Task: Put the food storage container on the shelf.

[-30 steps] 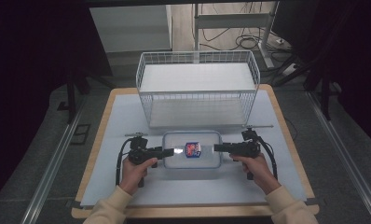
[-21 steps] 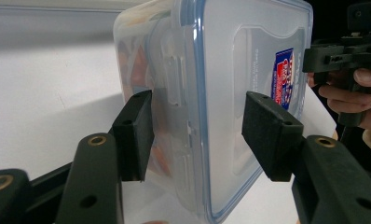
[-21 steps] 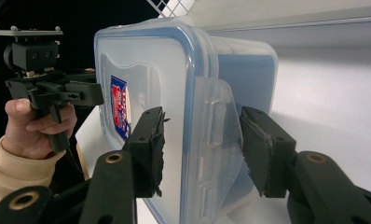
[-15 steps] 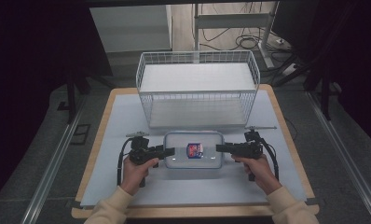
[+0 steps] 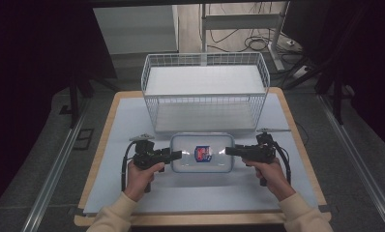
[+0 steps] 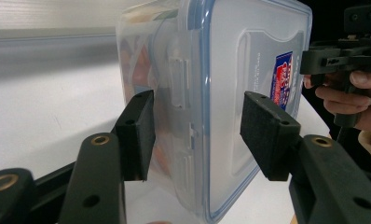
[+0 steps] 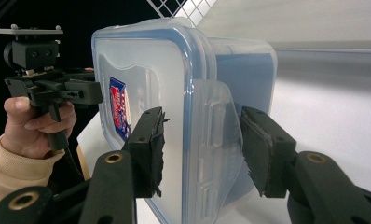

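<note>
A clear plastic container (image 5: pixel 201 153) with a blue-sealed lid and a red and blue label sits between my two grippers, just in front of the wire basket. My left gripper (image 5: pixel 177 154) grips its left end and my right gripper (image 5: pixel 229 151) its right end. In the left gripper view the jaws (image 6: pixel 195 126) straddle the container's (image 6: pixel 221 70) latch end, one on the body and one on the lid. The right gripper view shows the same at the other latch (image 7: pixel 202 140), with the container (image 7: pixel 174 84) standing edge-on. Both look shut on it.
A white wire basket (image 5: pixel 205 58) stands at the back of the pale mat (image 5: pixel 123 125) on the wooden board. Dark floor and metal rails flank the table. Each gripper view shows the other hand and gripper beyond the container.
The container and both grippers have shifted slightly away from the person, toward the basket, and the container looks a little larger in the high view.
</note>
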Demonstrator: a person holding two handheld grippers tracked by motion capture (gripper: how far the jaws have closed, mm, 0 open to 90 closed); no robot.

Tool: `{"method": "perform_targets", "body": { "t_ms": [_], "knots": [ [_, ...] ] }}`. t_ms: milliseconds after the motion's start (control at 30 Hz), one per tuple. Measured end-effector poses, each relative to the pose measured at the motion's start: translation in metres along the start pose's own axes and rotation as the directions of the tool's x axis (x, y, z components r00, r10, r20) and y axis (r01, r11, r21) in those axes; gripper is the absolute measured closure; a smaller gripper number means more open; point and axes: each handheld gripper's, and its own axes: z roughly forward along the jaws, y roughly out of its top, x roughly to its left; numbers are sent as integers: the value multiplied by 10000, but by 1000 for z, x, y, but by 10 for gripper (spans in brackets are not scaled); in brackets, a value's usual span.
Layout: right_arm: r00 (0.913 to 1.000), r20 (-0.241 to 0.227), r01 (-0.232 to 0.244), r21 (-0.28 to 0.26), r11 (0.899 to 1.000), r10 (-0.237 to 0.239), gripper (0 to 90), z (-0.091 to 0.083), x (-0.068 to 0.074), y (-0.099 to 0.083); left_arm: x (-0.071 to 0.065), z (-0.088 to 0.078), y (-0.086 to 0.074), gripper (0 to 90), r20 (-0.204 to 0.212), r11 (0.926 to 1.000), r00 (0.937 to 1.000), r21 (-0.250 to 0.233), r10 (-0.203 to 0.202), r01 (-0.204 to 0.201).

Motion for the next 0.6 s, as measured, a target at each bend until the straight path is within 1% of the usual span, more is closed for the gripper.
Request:
{"method": "perform_targets", "body": {
  "t_ms": [200,333,467,567,600],
  "knots": [
    [10000,8,84,-90,9999,-84,512,-2,3,2,-3,-2,2,462,-16,9999,9999,-103,121,-121],
    [9997,48,233,-137,9996,-232,512,-4,6,4,-4,-3,4,462,6,9999,9999,-94,139,-139],
    [9992,82,380,-200,9991,-378,512,-7,8,7,-7,-5,7,461,14,9995,9996,-148,283,-283],
    [9991,87,419,-237,9988,-417,512,-9,11,10,-9,-6,10,462,20,9993,9995,-202,326,-326],
    [9987,95,504,-264,9984,-501,512,-9,12,11,-9,-7,11,462,38,9992,9994,-223,337,-336]
  ]
}}
